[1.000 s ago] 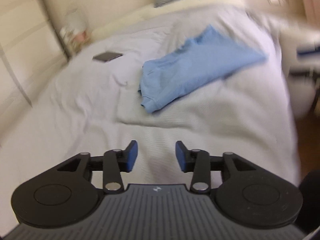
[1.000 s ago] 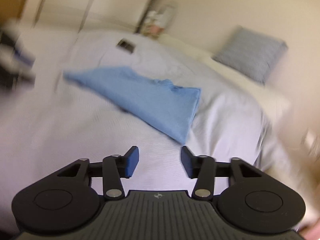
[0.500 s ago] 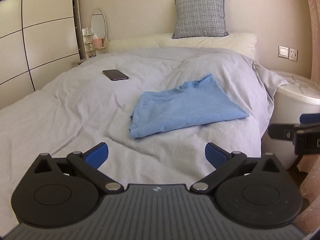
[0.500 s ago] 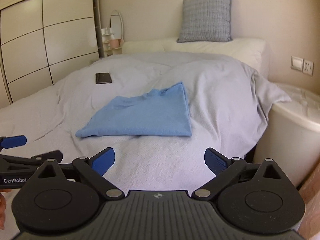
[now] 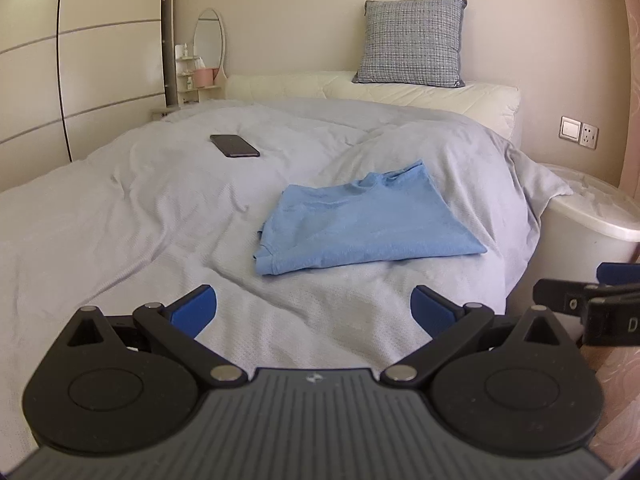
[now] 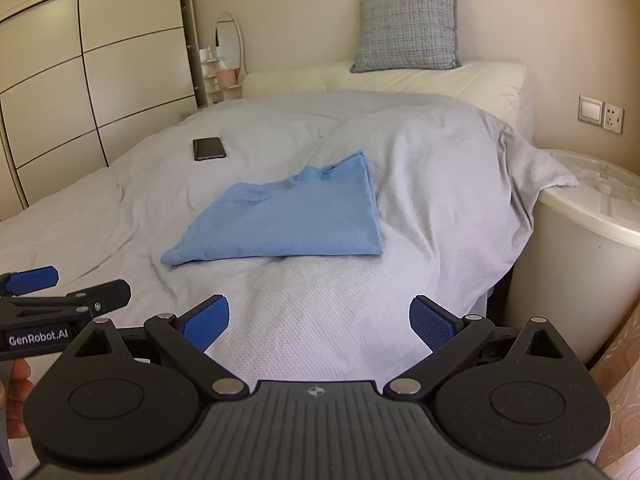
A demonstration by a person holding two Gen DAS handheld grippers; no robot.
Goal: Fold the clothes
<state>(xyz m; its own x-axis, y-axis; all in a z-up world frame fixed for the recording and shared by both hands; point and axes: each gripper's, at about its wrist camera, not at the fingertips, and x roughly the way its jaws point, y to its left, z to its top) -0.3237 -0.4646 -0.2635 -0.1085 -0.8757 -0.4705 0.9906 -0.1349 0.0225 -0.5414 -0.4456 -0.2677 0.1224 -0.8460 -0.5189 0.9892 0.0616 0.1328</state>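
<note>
A light blue garment (image 5: 366, 226) (image 6: 288, 220) lies folded into a flat shape on the grey bedspread (image 5: 120, 216) (image 6: 440, 168), near the bed's right side. My left gripper (image 5: 314, 308) is open and held well short of the garment, over the near part of the bed, with nothing between its blue pads. My right gripper (image 6: 320, 320) is open too, also short of the garment and holding nothing. The right gripper's side shows at the right edge of the left wrist view, and the left gripper's side at the left edge of the right wrist view.
A dark phone (image 5: 235, 145) (image 6: 209, 148) lies on the bed beyond the garment. A checked cushion (image 5: 412, 42) leans on the wall above cream pillows. A white round tub (image 6: 580, 248) stands right of the bed. Wardrobe doors (image 6: 100, 80) line the left. A hand shows at the left edge.
Both grippers opened wide from a narrow gap and pulled back from the garment. The views steadied and levelled; the folded garment has stayed in place.
</note>
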